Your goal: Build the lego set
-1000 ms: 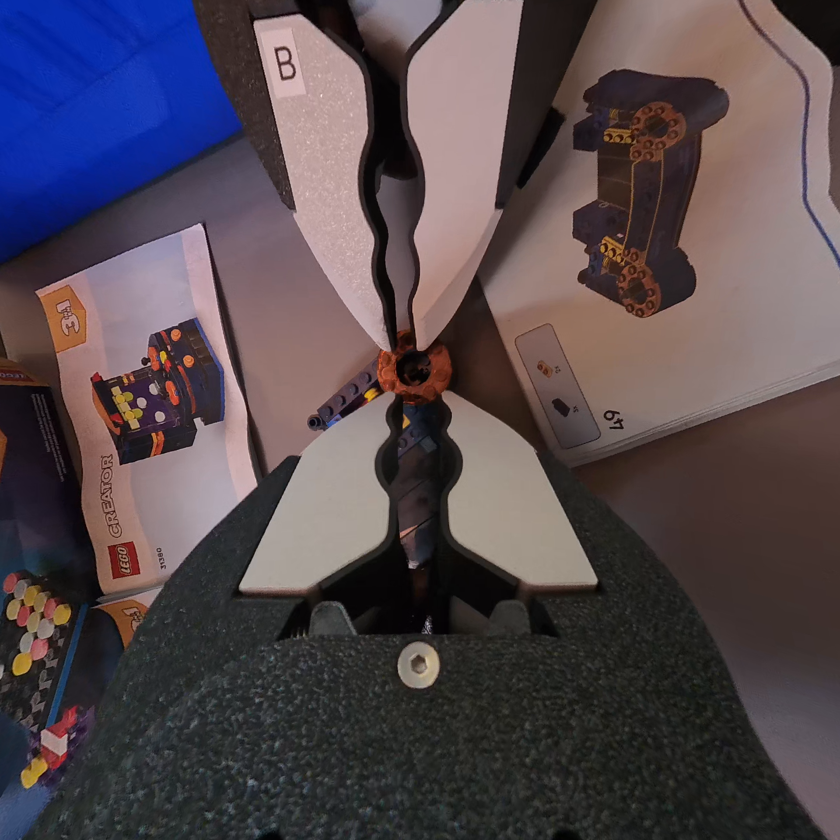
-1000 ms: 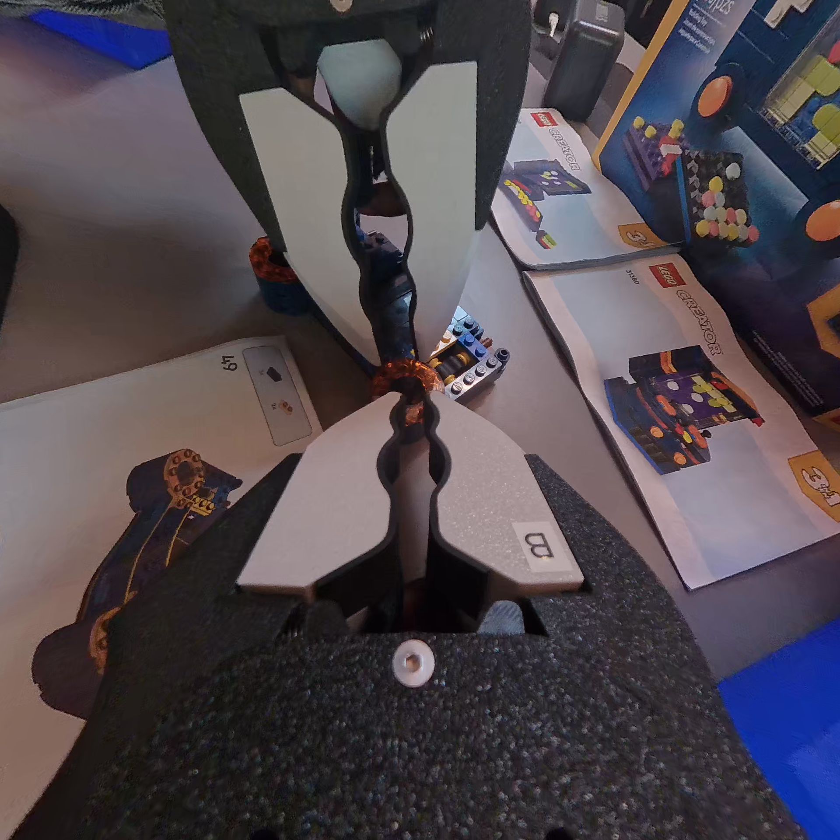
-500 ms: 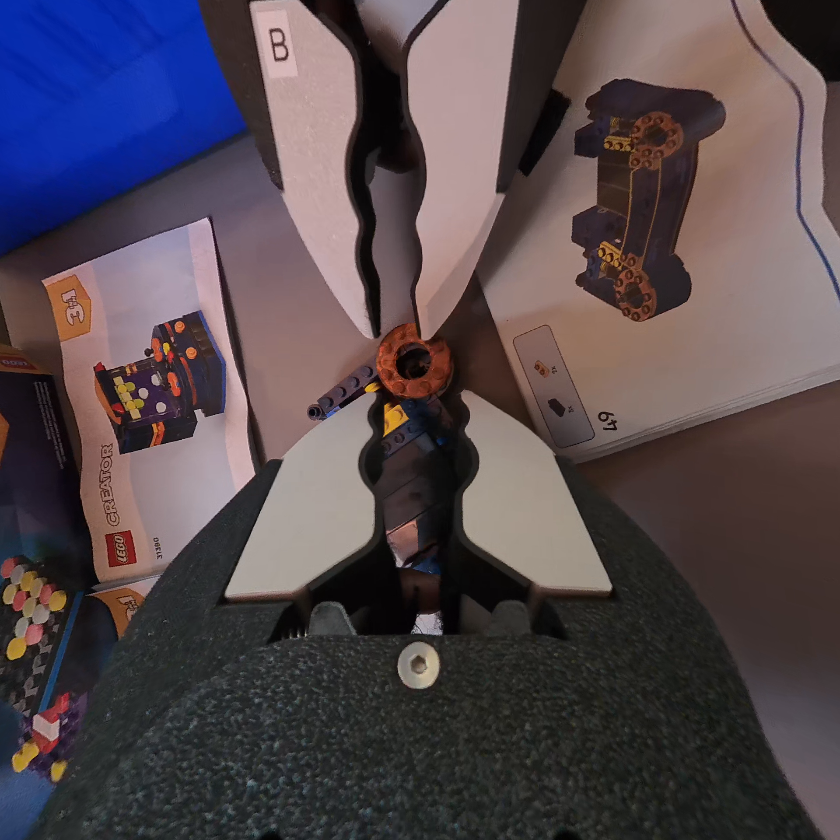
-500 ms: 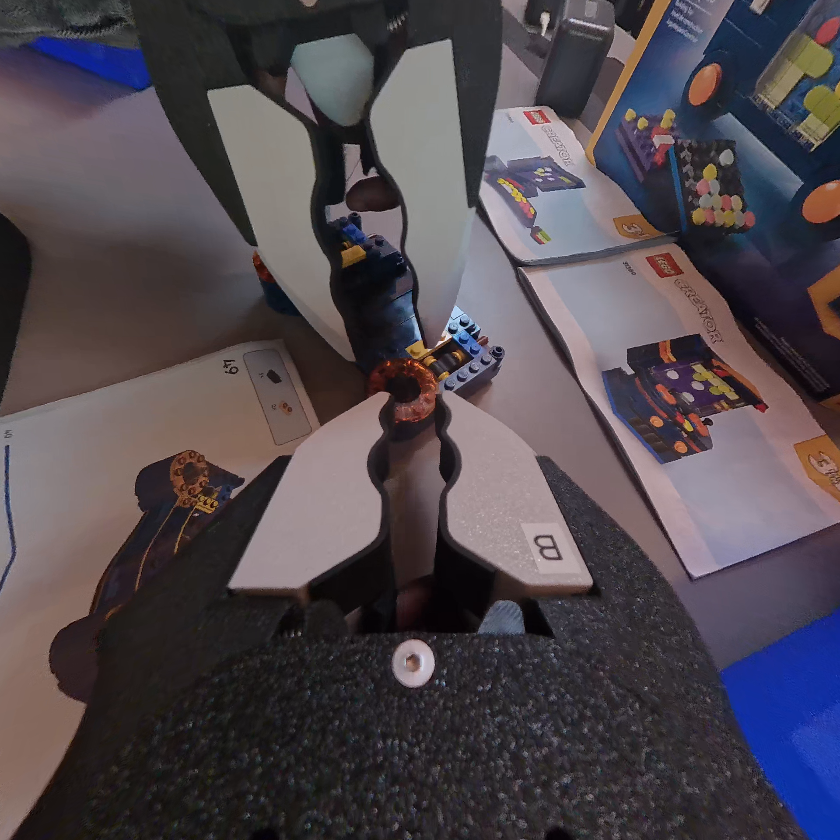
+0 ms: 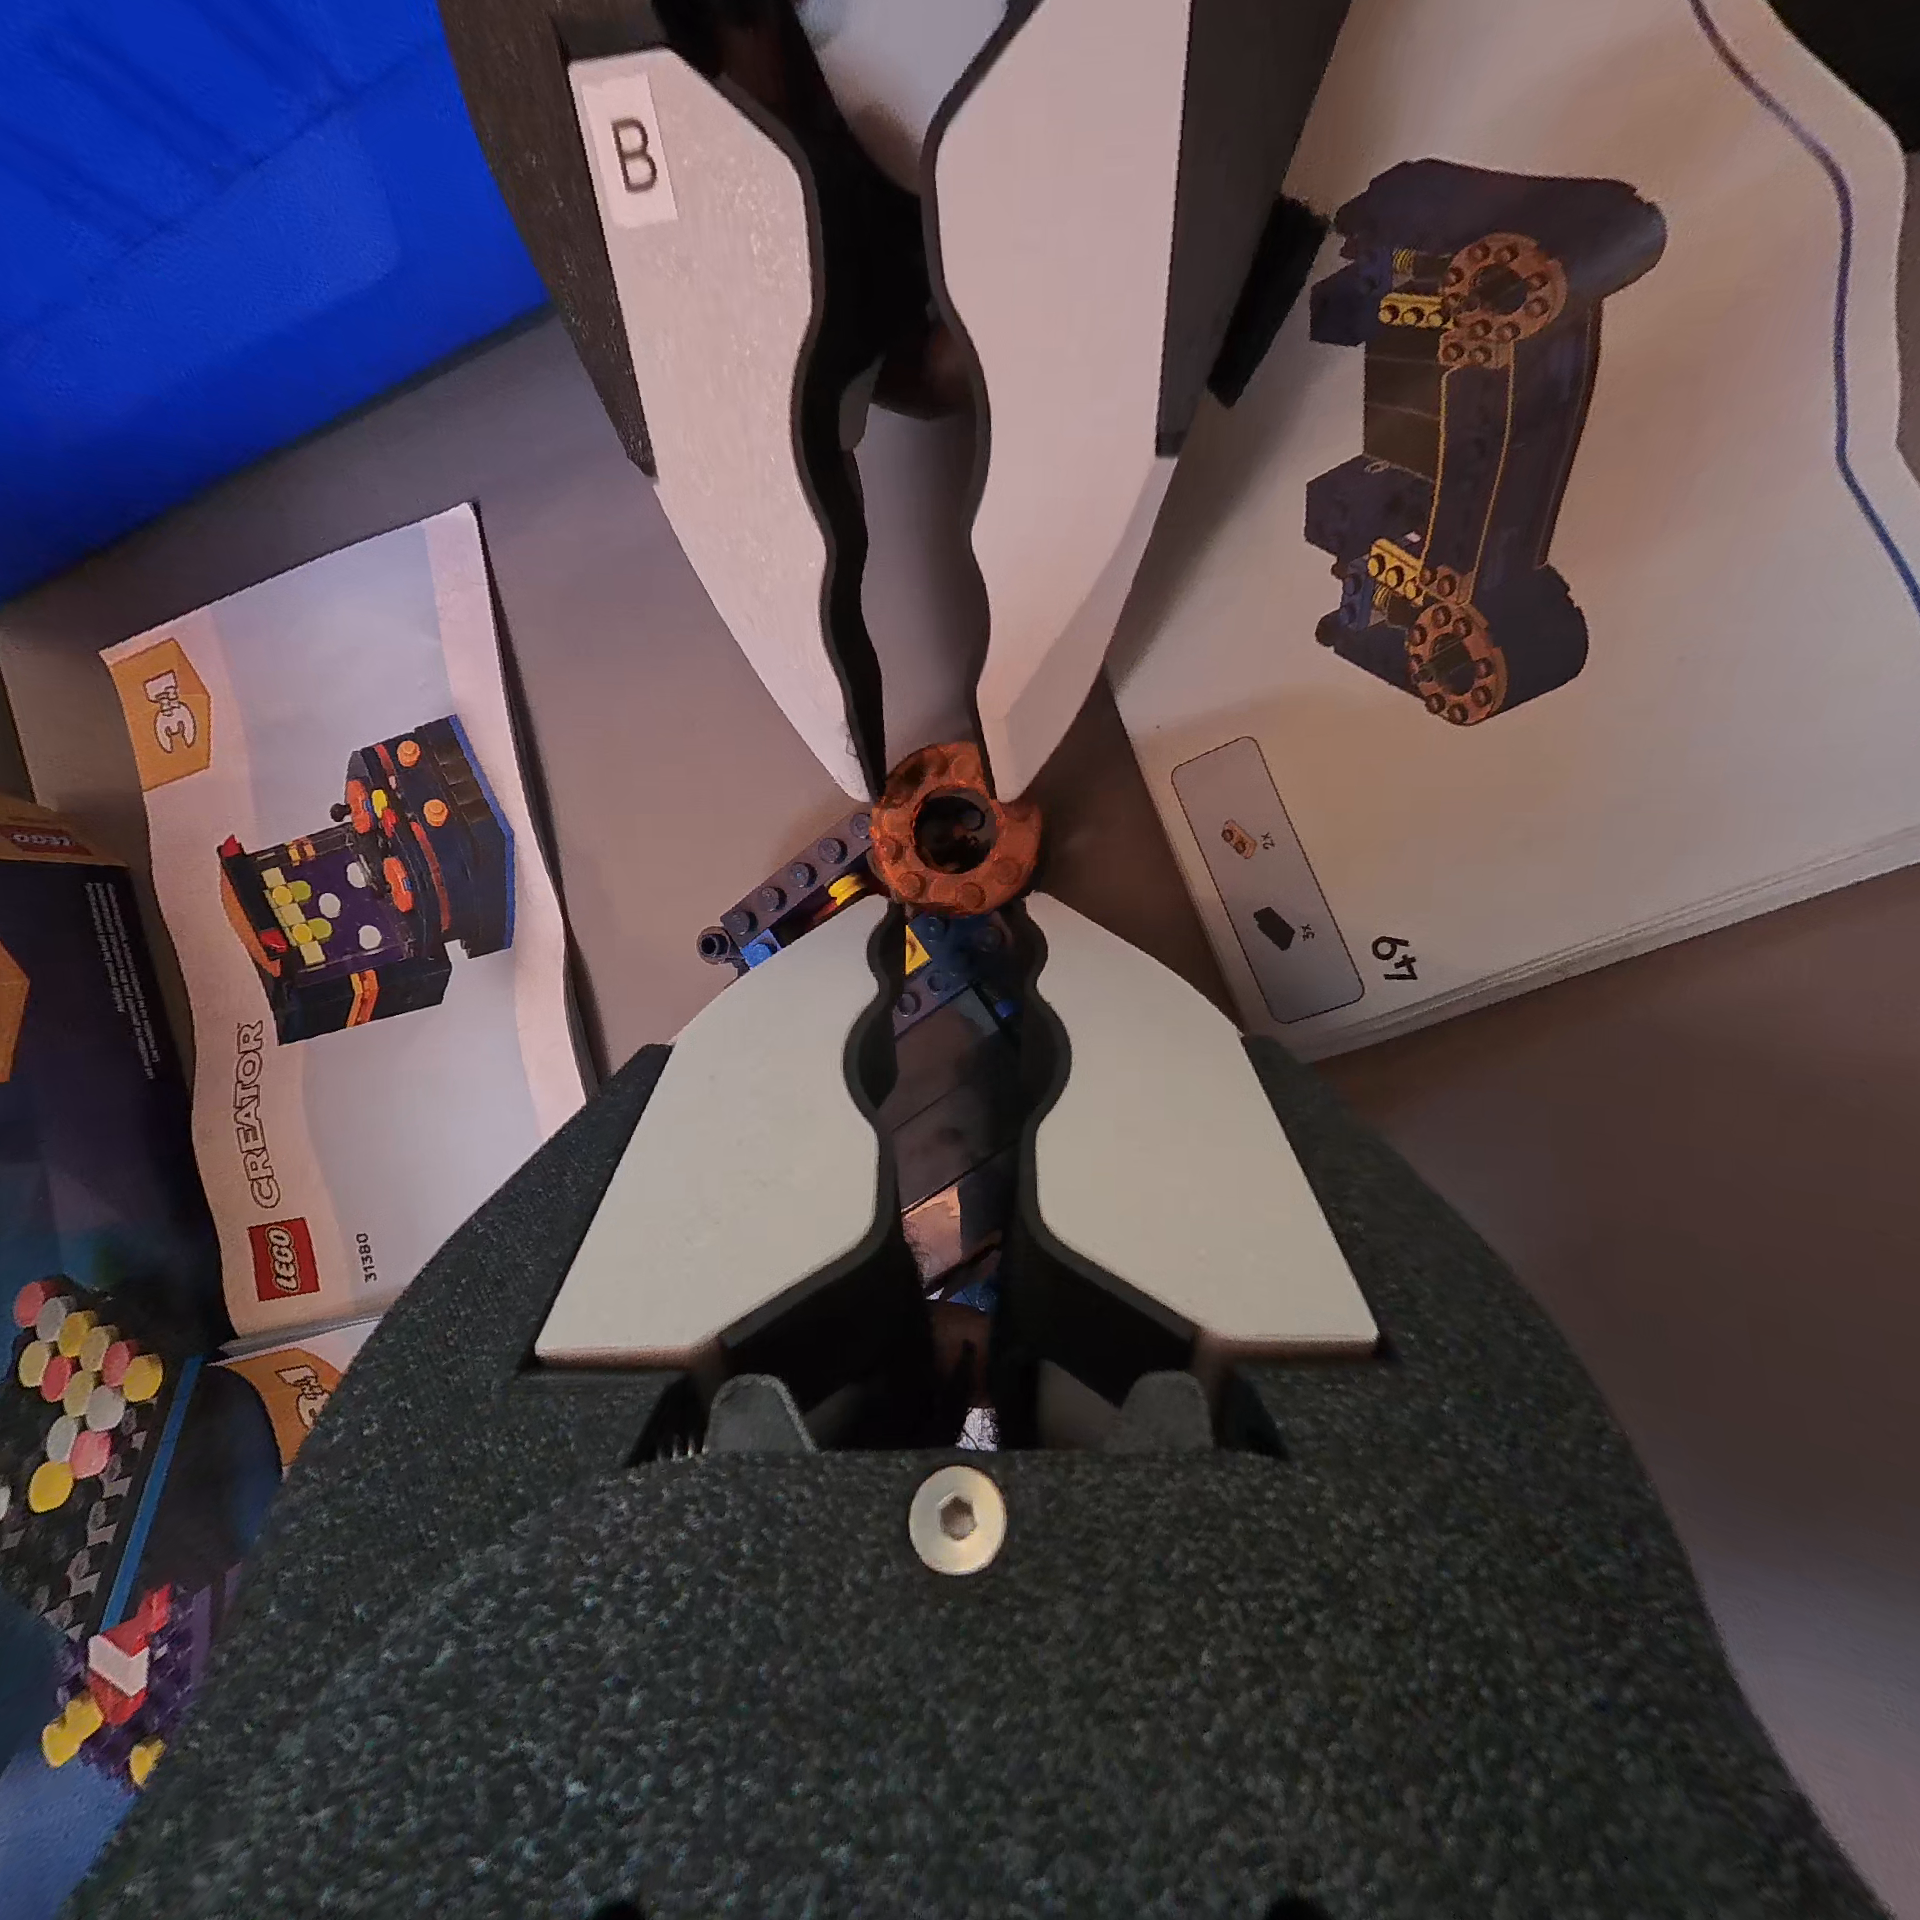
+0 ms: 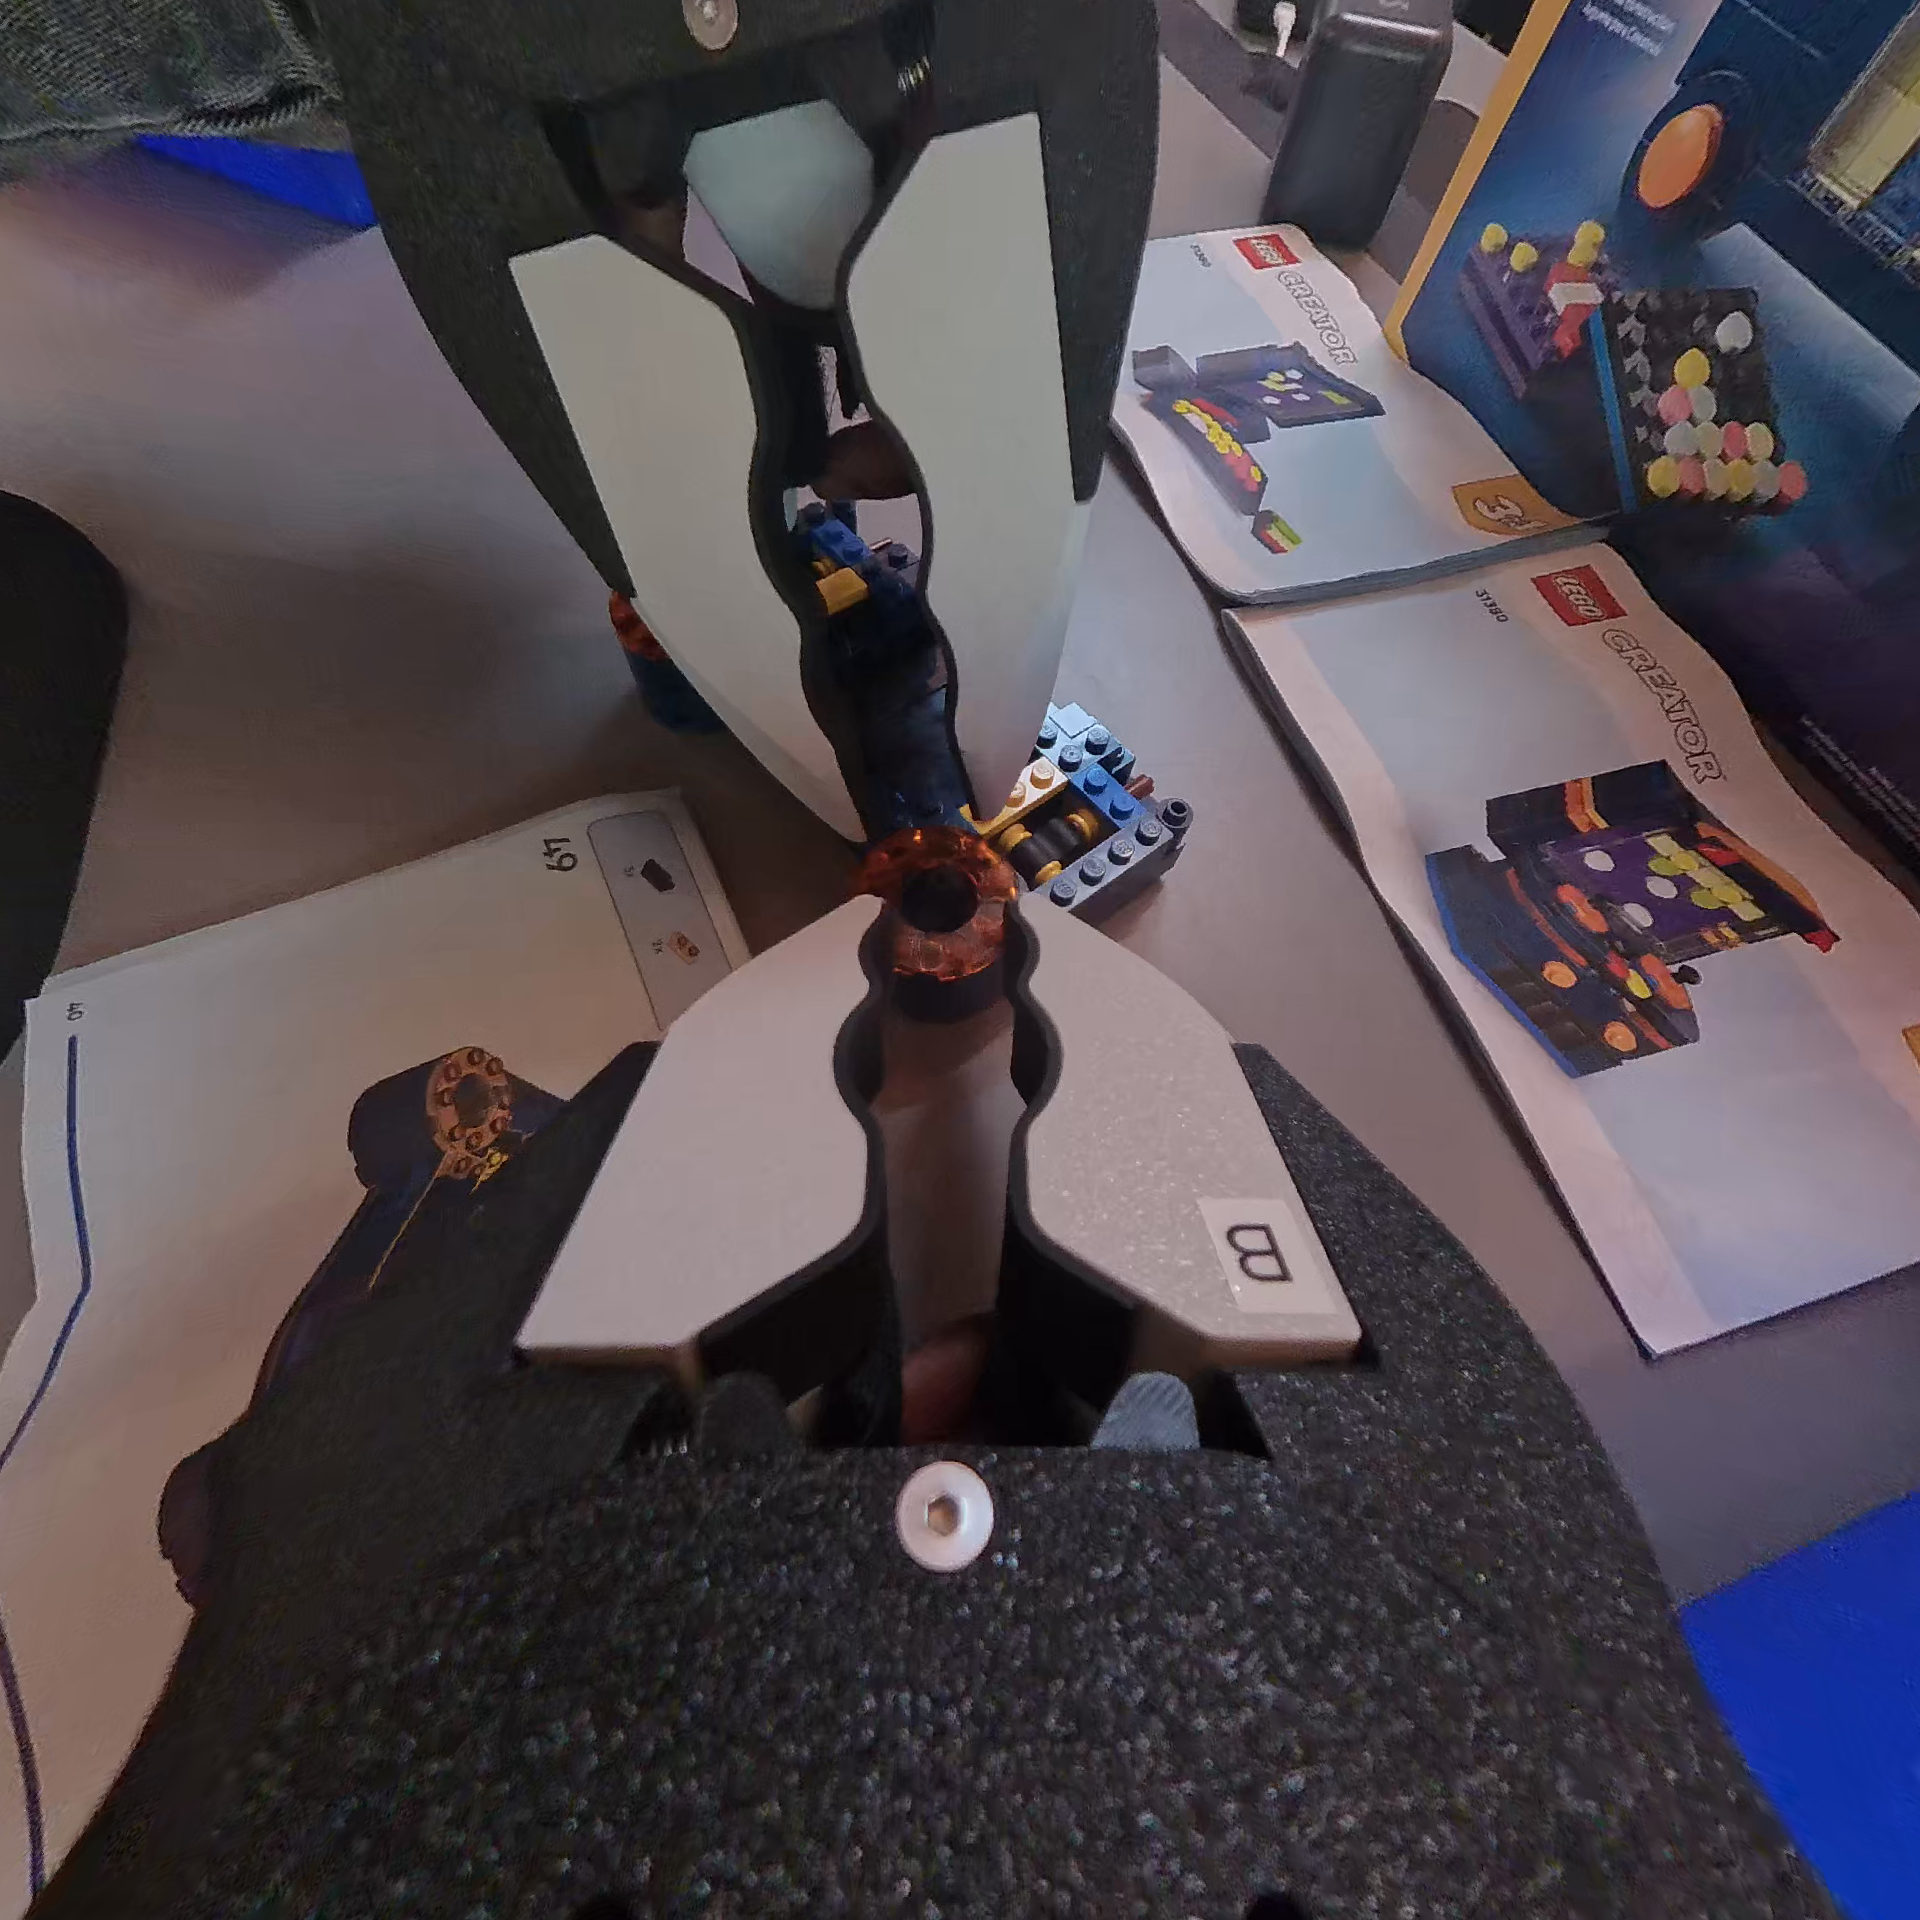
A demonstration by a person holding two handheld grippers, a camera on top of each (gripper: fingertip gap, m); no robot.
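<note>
Two grippers meet tip to tip over a dark brick model on a grey table.

The right gripper pinches a translucent orange ring piece, its fingertips pressed on either side. The left gripper closes on the dark blue brick body behind the ring, though contact at the pads is hard to judge. A small blue and yellow brick assembly lies just beside the tips, an open instruction booklet and closed booklets nearby.
</note>
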